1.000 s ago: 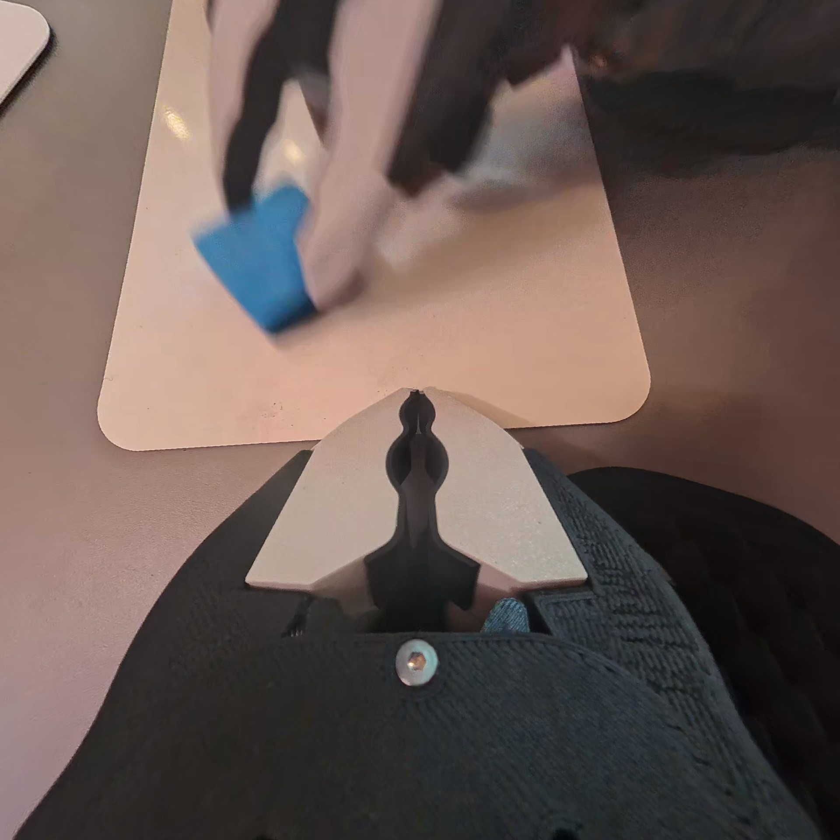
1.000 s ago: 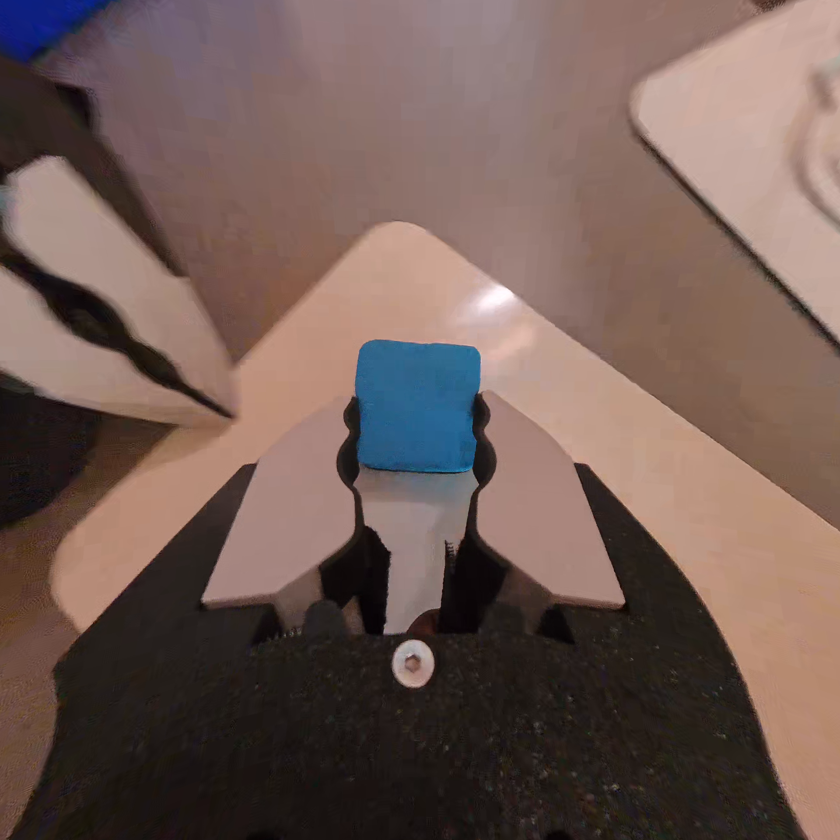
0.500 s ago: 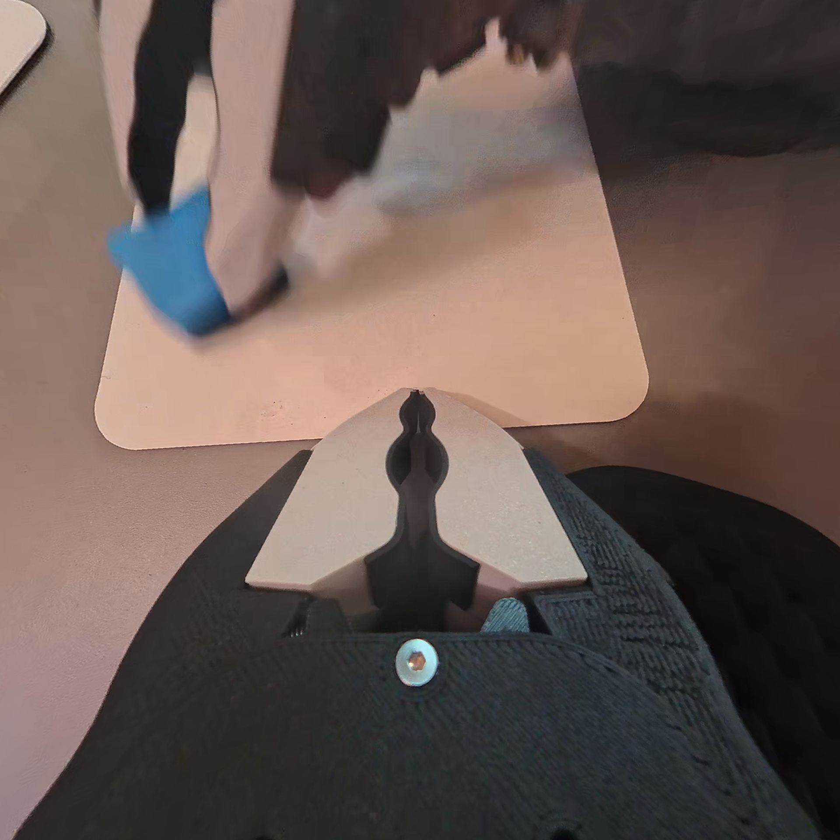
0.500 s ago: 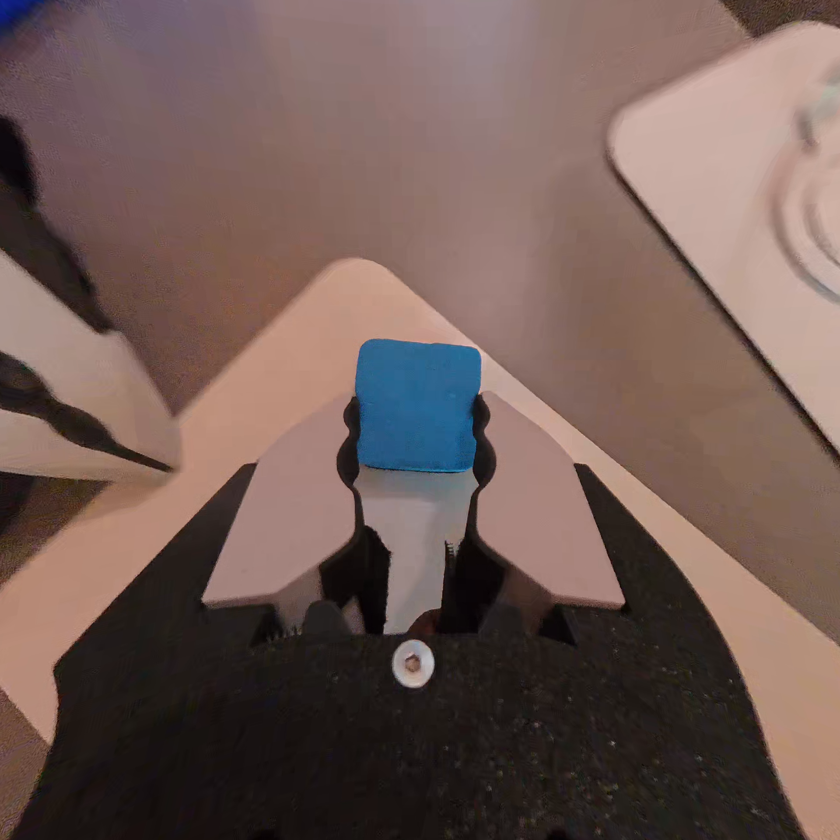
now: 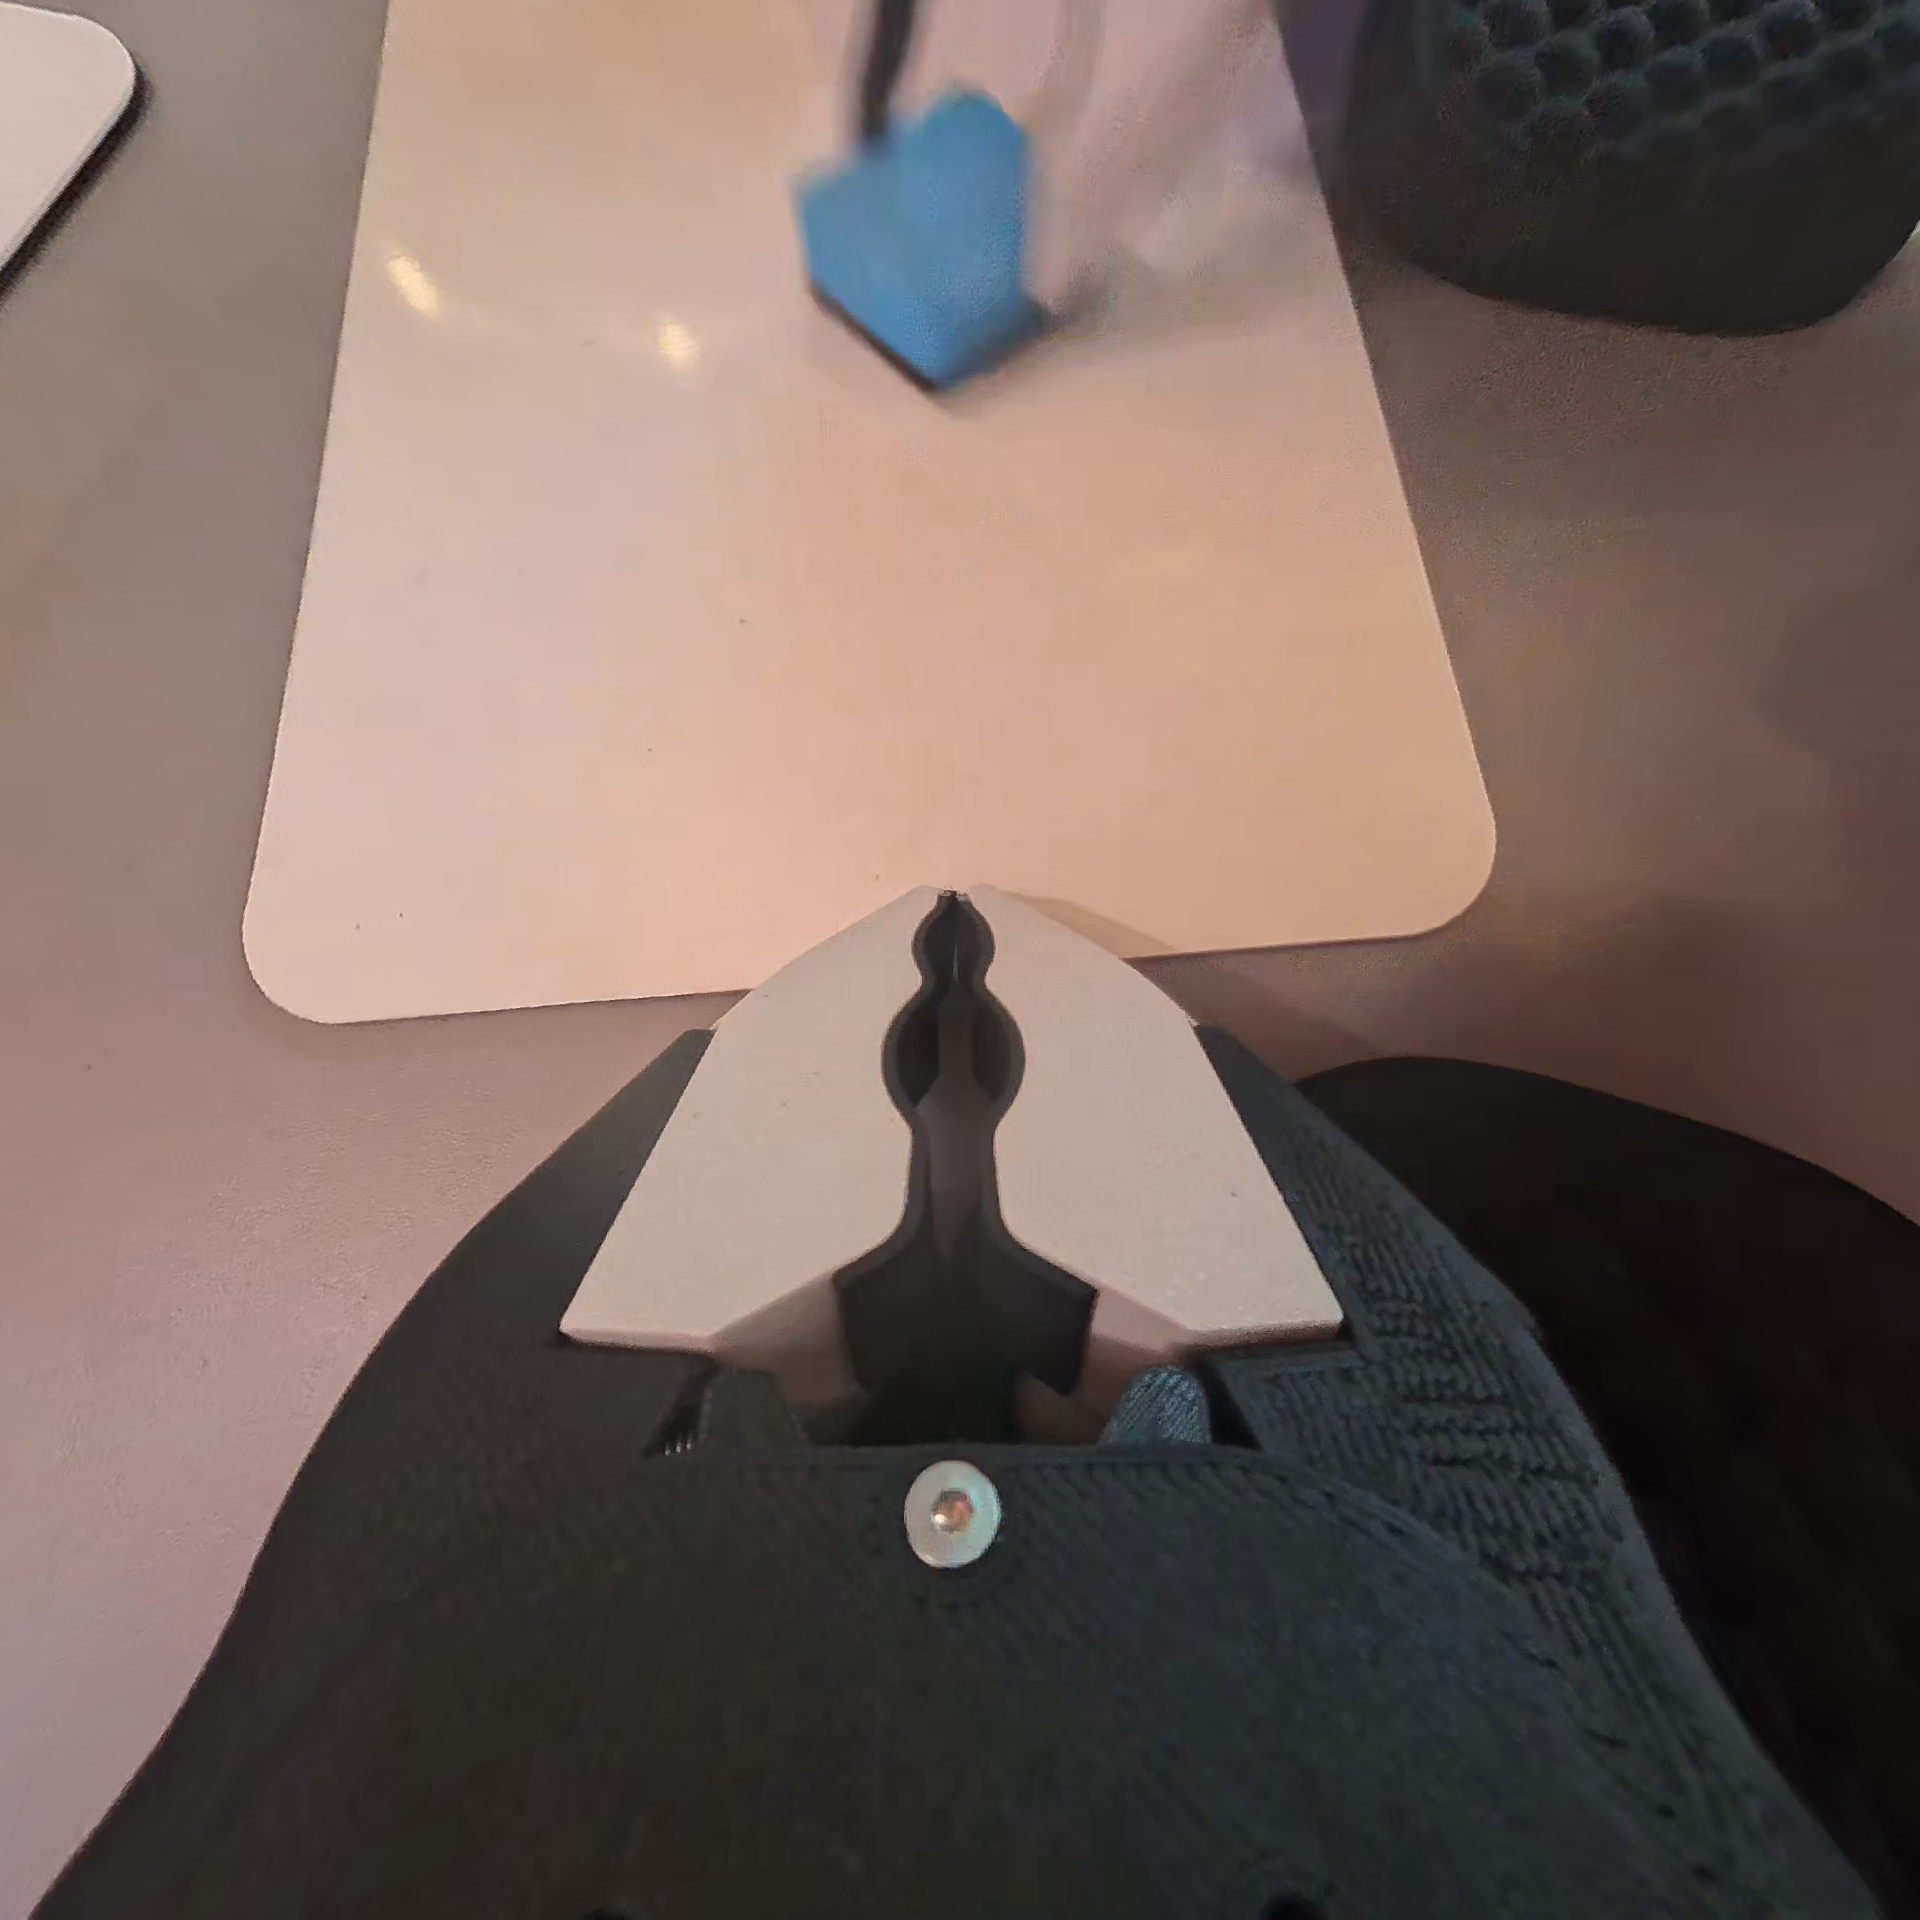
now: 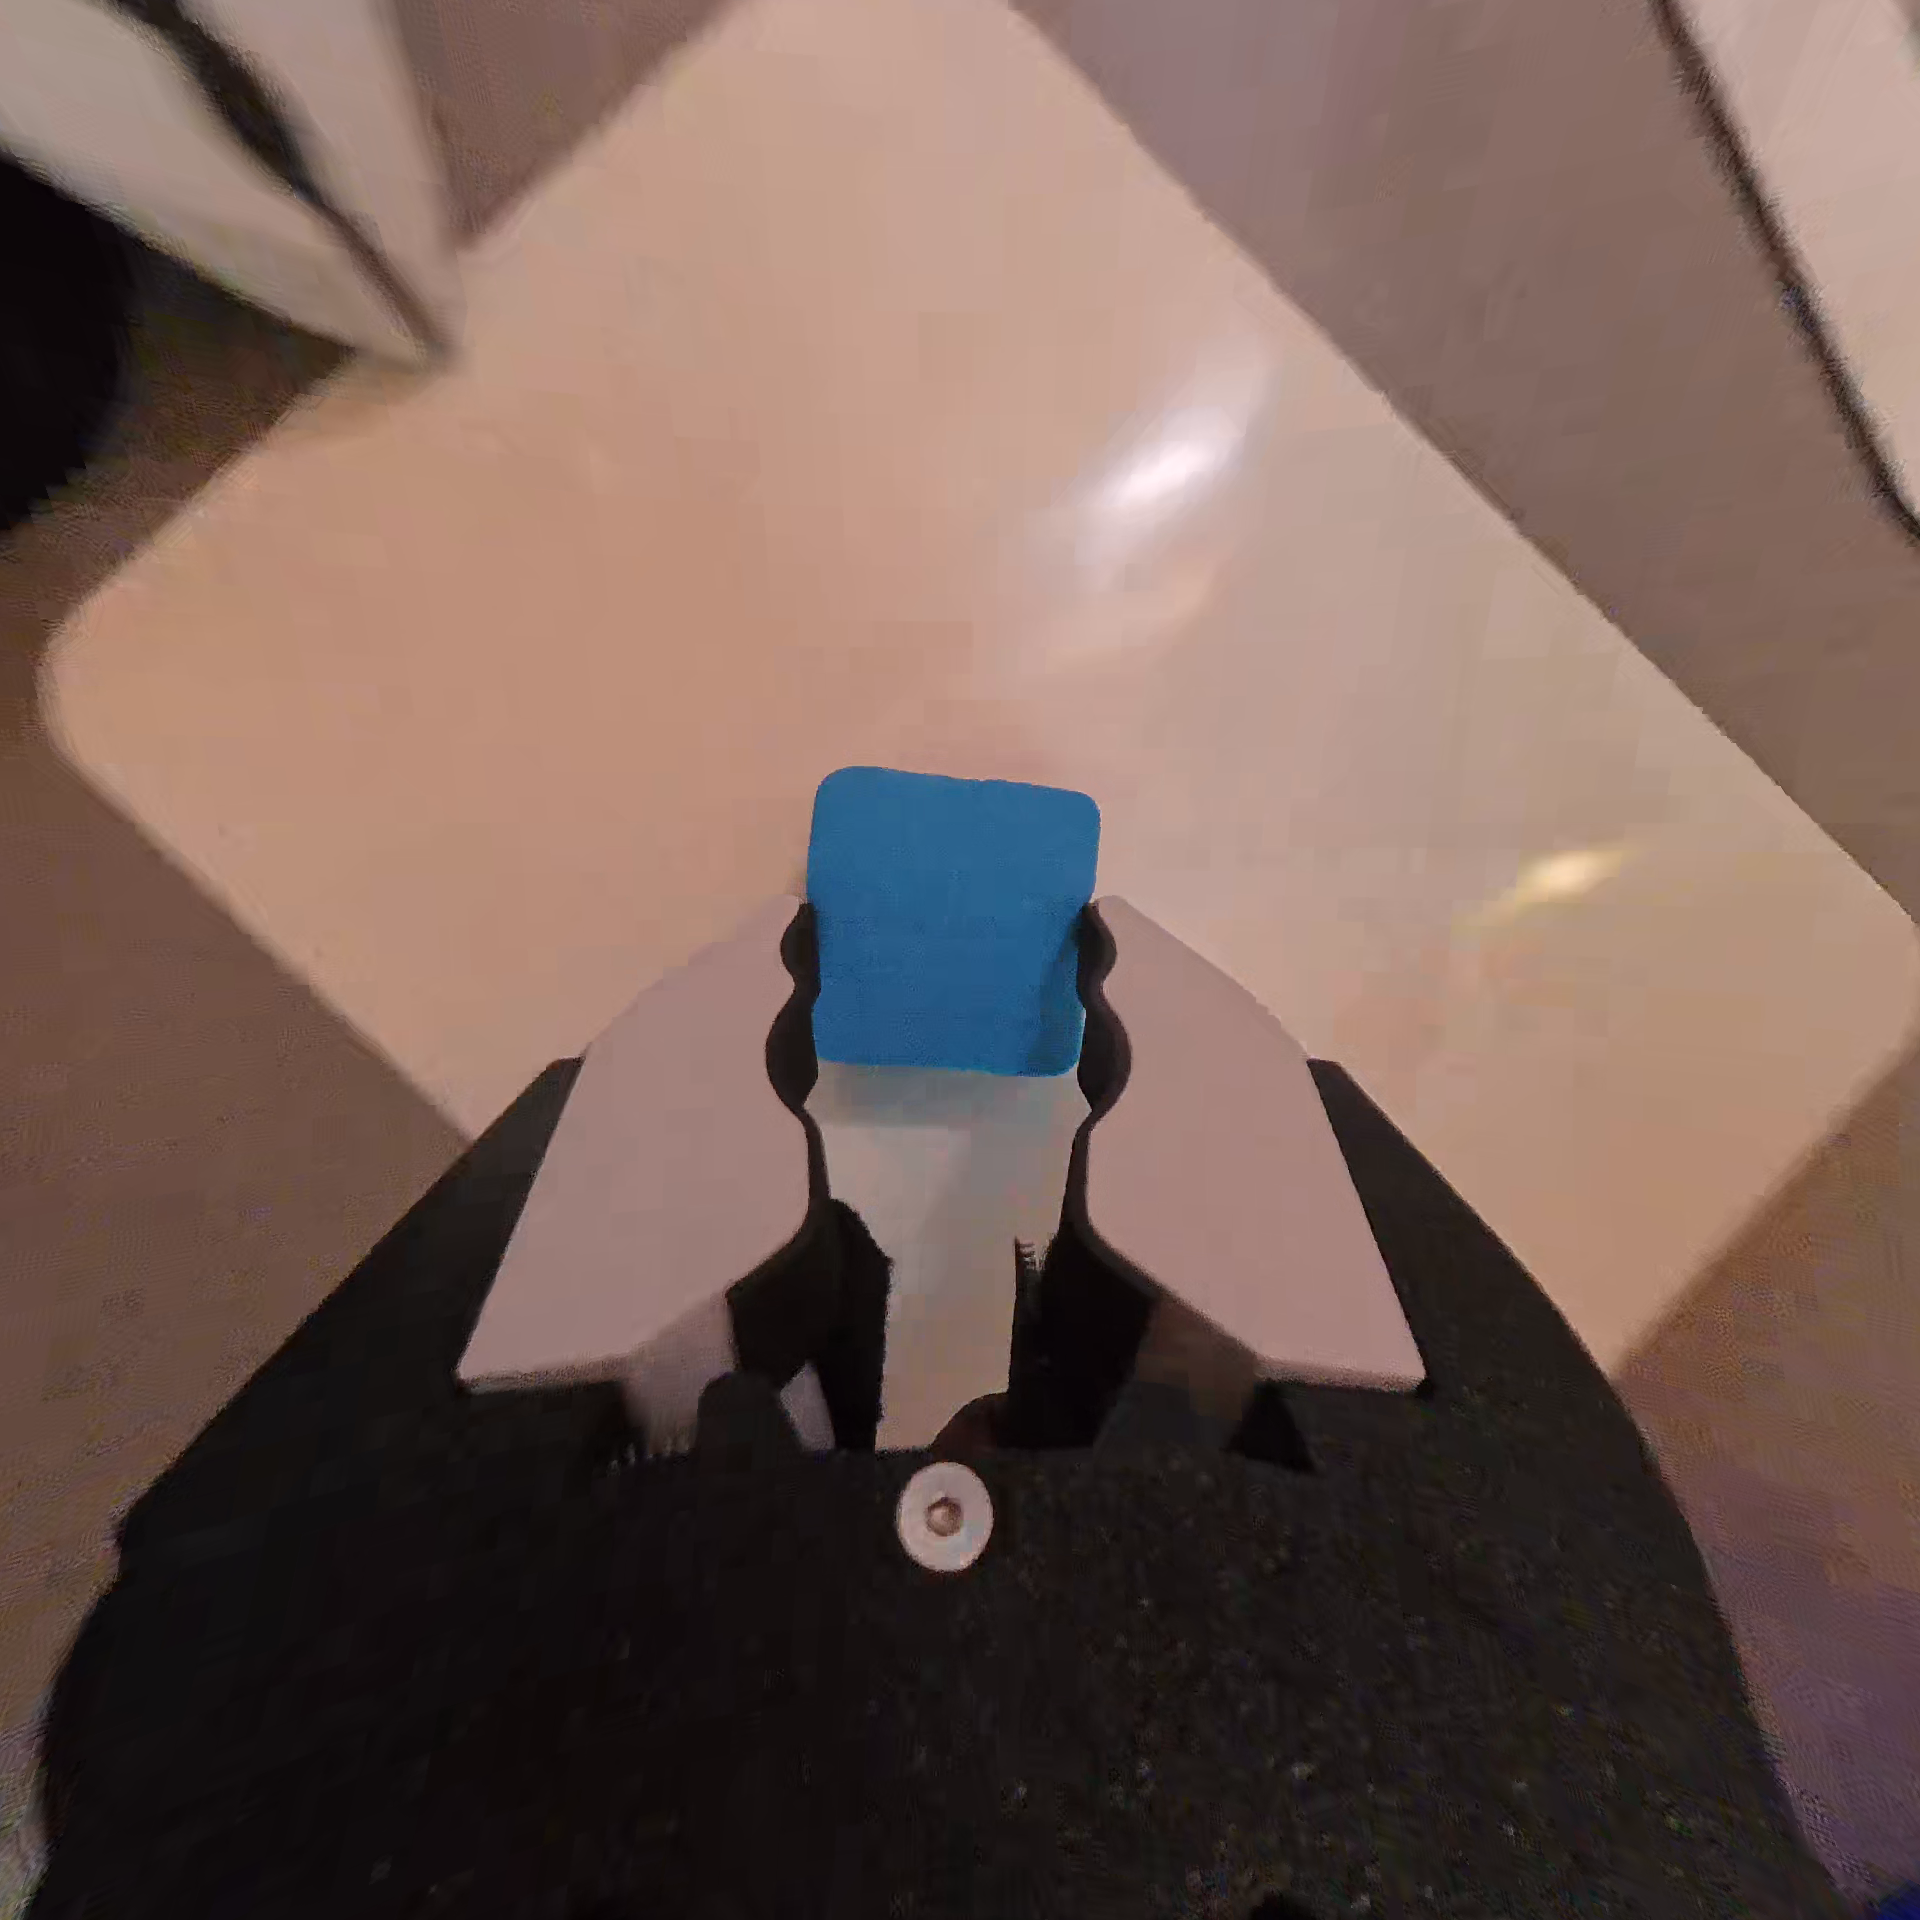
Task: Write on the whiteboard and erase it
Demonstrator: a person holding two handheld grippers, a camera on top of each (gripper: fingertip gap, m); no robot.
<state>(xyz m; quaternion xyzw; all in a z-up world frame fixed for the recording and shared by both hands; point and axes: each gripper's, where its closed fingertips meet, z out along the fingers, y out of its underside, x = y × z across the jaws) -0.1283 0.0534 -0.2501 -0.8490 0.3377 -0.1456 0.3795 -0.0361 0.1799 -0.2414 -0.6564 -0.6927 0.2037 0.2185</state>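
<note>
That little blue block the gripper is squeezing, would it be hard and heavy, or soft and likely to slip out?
The blue eraser block looks matte and foam-like, so probably light and slightly squashy. The right gripper pinches it between its notched fingers, so slipping seems unlikely. With a flat base on the smooth whiteboard, it should slide rather than roll.

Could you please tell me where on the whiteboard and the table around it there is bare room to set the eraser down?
The white rounded whiteboard is bare across its near half, between the shut left gripper and the blue block eraser gripped by the right gripper. The brown table left of it is bare too. The far right is crowded by a black dimpled object.
</note>
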